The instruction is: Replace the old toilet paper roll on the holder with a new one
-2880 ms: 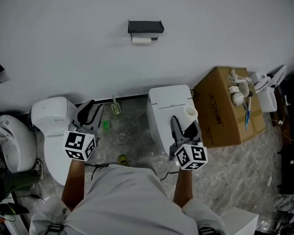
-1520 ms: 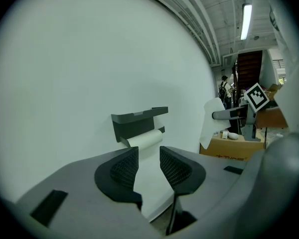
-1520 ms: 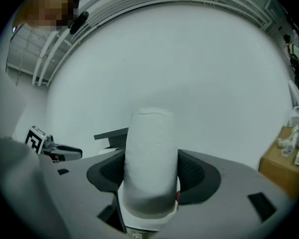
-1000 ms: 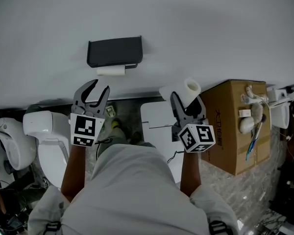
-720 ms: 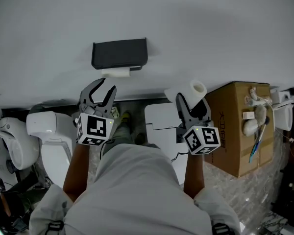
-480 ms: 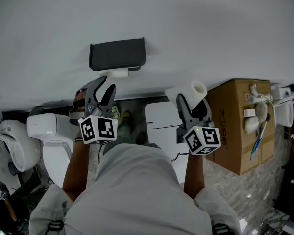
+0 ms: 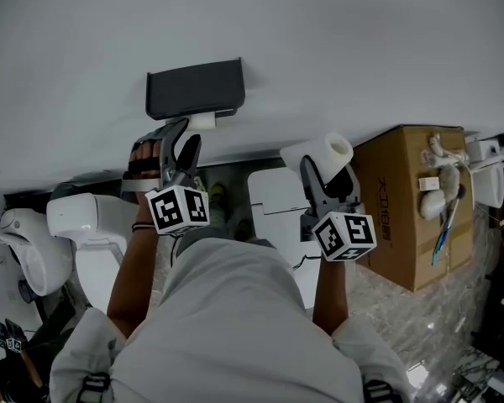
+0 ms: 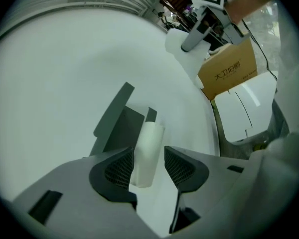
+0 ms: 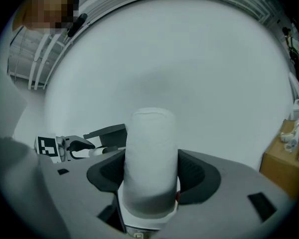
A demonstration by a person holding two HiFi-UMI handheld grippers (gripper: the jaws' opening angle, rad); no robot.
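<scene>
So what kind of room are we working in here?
Likely a bathroom, perhaps a staged one: a toilet stands by the wall, a black paper holder with a roll hangs on it, and a cardboard box sits nearby.

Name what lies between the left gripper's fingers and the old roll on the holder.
Nothing: the left gripper view shows only the old roll in the gap between the left gripper's fingers, which have just been opening.

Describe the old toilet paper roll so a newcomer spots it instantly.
On the white wall hangs a black holder. The old roll peeks out under its lower edge, a slim white cylinder lying level. Unlike the fat roll in the right tongs, it is thin and wall-mounted.
</scene>
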